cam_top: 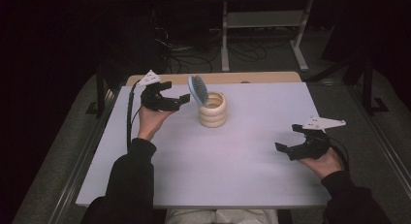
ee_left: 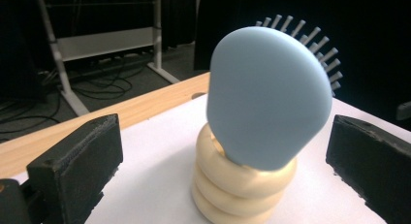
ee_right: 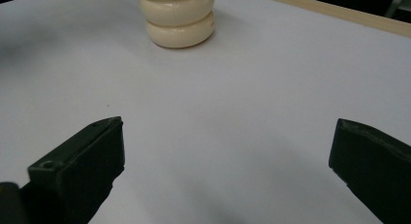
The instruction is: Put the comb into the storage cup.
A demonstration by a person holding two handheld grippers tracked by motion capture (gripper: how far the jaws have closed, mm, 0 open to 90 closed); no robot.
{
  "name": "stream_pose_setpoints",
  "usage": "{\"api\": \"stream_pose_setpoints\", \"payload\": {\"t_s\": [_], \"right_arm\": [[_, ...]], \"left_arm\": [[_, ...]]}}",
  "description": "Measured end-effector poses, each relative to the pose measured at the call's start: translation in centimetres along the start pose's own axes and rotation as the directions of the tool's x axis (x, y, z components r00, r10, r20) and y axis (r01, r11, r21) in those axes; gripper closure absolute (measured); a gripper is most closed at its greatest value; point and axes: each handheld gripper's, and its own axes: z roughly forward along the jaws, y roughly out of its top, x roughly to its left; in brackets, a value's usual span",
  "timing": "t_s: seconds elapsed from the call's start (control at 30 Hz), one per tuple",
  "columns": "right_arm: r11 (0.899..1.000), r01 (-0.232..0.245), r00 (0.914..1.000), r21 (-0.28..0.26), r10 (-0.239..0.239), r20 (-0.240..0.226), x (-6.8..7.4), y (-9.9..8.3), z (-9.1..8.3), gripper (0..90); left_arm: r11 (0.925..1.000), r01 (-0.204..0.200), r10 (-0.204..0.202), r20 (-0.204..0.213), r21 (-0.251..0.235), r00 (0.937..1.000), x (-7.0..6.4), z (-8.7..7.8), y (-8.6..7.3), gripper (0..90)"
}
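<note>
A cream ribbed holder (cam_top: 212,109) made of stacked rings stands on the white table top (cam_top: 232,156), toward the back middle. A light blue hairbrush (cam_top: 198,89) stands in it, head up and leaning left. In the left gripper view the brush's smooth back (ee_left: 269,100) faces me, bristles on its far side, above the holder (ee_left: 240,187). My left gripper (cam_top: 175,94) is open just left of the brush, apart from it. My right gripper (cam_top: 287,138) is open near the table's right edge, holding nothing. The holder's base (ee_right: 177,20) lies far ahead of it.
A wooden strip (cam_top: 218,78) runs along the table's back edge. Behind it the floor holds cables and a white metal frame (cam_top: 261,25). The surroundings are dark. White table surface stretches between the holder and the right gripper.
</note>
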Motion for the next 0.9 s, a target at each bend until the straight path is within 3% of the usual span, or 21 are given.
{"api": "stream_pose_setpoints", "payload": {"t_s": [0.2,0.3,0.9], "right_arm": [[1.000,0.003,1.0000,0.002,-0.003,0.000,0.1,0.0,0.0,0.0],[1.000,0.004,1.0000,0.002,-0.004,0.000,0.1,0.0,0.0,0.0],[1.000,0.007,1.0000,0.005,-0.007,-0.001,0.2,0.0,0.0,0.0]], "left_arm": [[0.9999,0.001,-0.001,0.025,-0.011,0.9997,0.0,-1.0,-0.2,0.0],[0.9990,0.012,-0.011,0.043,-0.044,0.9990,0.0,-1.6,-0.2,0.0],[0.9989,0.000,0.000,0.009,-0.047,1.0000,0.8,-4.8,-1.8,0.0]]}}
